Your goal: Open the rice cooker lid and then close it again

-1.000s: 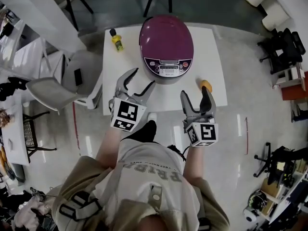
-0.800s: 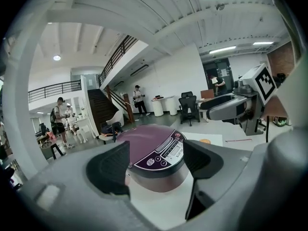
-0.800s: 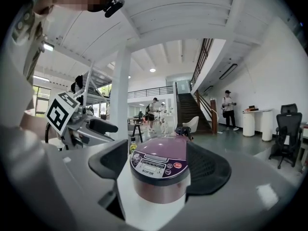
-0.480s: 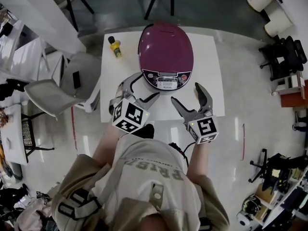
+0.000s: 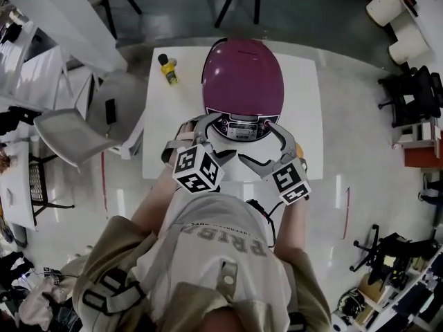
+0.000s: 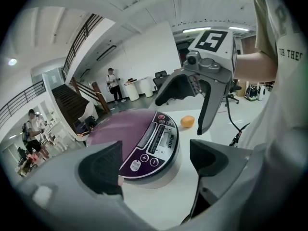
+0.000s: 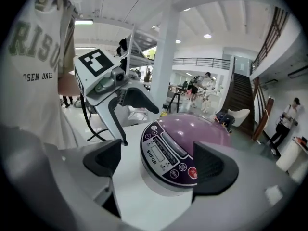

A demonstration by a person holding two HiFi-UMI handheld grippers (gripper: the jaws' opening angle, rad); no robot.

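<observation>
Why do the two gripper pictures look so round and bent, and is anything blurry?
Left and right gripper views: wide-angle lens, black corners, straight lines bowed; near jaws soft, rice cooker sharp. Head view: even light, faint reflections on the shiny floor.

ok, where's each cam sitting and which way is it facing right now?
Head view: on the person's head, facing steeply down at rice cooker on white table; shows shirt, forearms, left gripper, right gripper.
Left gripper view: on left gripper, facing along its open jaws at the cooker's panel; right gripper and a forearm opposite.
Right gripper view: mirror, left gripper opposite.
Shared: all show the panel; both jaws just been opening, gripping nothing.
</observation>
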